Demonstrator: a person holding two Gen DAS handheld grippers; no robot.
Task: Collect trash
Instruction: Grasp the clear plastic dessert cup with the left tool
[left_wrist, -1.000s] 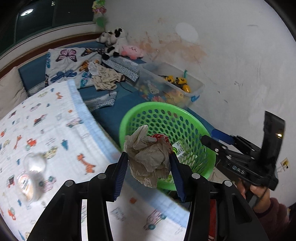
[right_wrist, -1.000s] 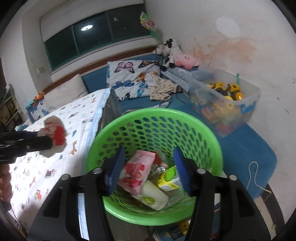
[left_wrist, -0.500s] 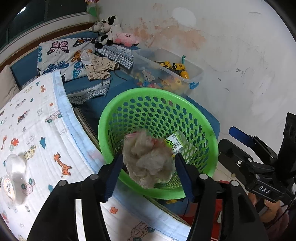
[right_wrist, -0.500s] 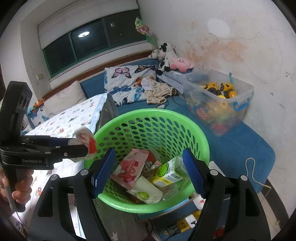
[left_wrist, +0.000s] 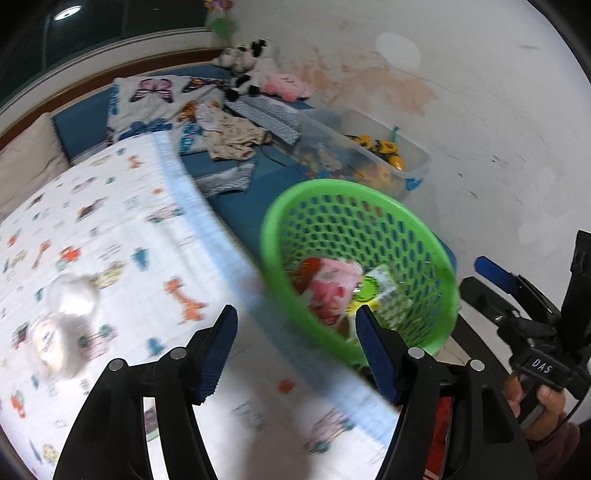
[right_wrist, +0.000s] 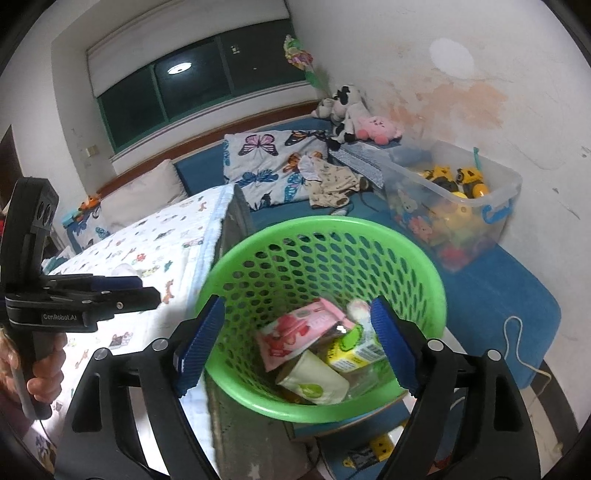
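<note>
The crumpled paper wad that was clamped in the left gripper (left_wrist: 295, 345) a second ago is no longer seen between its fingers; nothing is held there now, and the jaws are opening. The right gripper (right_wrist: 295, 341) is likewise being opened over the green basket (right_wrist: 424, 273), with nothing pressed by its pads, where earlier it stood narrower. Inside the basket a pink wrapper (right_wrist: 295, 332), a green-and-yellow carton (right_wrist: 354, 349) and a pale cup (right_wrist: 314, 380) are seen. Beside the basket, on the printed blanket (left_wrist: 110, 236), a white lump (left_wrist: 75, 295) is blurred beyond telling. The wad cannot be made out with certainty among the basket's contents.
</note>
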